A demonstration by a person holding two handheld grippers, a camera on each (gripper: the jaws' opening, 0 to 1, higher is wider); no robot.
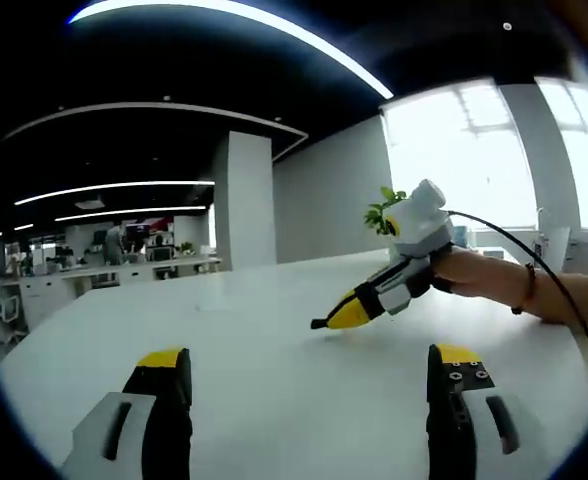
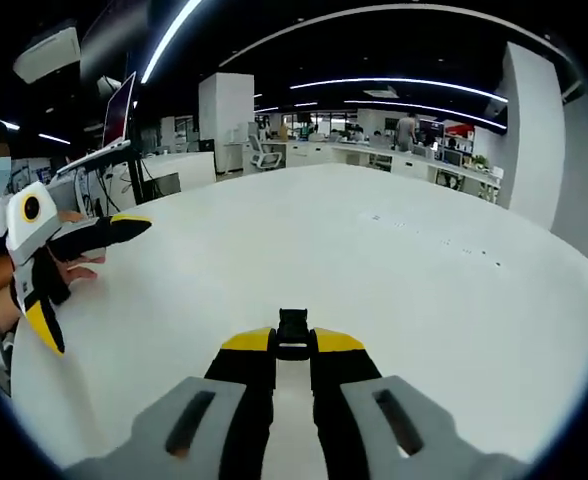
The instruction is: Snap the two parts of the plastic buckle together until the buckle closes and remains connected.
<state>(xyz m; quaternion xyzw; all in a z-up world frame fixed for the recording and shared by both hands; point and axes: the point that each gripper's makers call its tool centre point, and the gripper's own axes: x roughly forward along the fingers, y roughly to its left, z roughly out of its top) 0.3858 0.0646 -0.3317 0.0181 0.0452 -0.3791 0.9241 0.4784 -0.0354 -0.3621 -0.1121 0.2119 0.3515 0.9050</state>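
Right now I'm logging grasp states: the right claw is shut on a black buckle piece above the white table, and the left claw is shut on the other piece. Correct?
Not quite. The left claw is open and holds nothing, as the left gripper view shows. The rest holds: the right claw is shut on a black buckle piece above the white table.

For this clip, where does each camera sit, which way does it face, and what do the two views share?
Left gripper view: rides on the left gripper, jaws wide apart, facing across the white table toward the right gripper and windows; a forearm shows.
Right gripper view: rides on the right gripper, jaws close on a black buckle part, facing down the table into the office; the left gripper enters at left, with a hand.
Shared: the table and each other's gripper.
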